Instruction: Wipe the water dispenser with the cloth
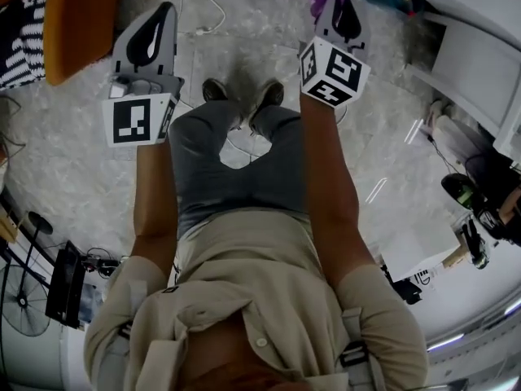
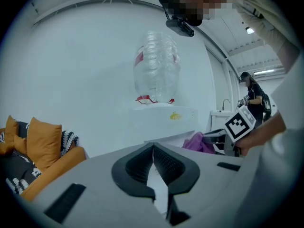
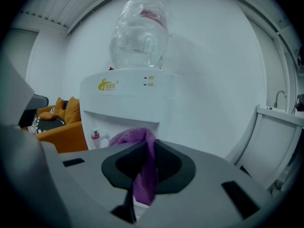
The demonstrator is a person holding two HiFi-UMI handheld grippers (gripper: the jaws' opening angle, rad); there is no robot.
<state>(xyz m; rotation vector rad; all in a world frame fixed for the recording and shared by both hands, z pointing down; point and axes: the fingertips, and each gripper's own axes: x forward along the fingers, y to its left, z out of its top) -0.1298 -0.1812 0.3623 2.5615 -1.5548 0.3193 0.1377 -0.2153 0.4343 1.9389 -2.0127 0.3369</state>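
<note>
My right gripper [image 3: 148, 146] has its jaws clenched on the purple cloth [image 3: 142, 175]. The cloth hangs down between them in the lower centre of the right gripper view and bunches up above their tips. My left gripper [image 2: 153, 148] has its jaws pressed together with nothing between them.

Beyond the cloth, in the middle of the right gripper view, stands the white water dispenser [image 3: 126, 91]. Its clear bottle [image 3: 138, 32] sits upside down on top, in the upper centre. A red-capped tap [image 3: 96, 136] shows in the dispenser's recess, left of the cloth.

In the left gripper view the dispenser sits farther off at centre, and an orange sofa [image 2: 47, 151] fills the lower left. In the head view both grippers are over the pale floor [image 1: 73, 161], the left at upper left and the right at upper centre-right, with the cloth at the top edge.
</note>
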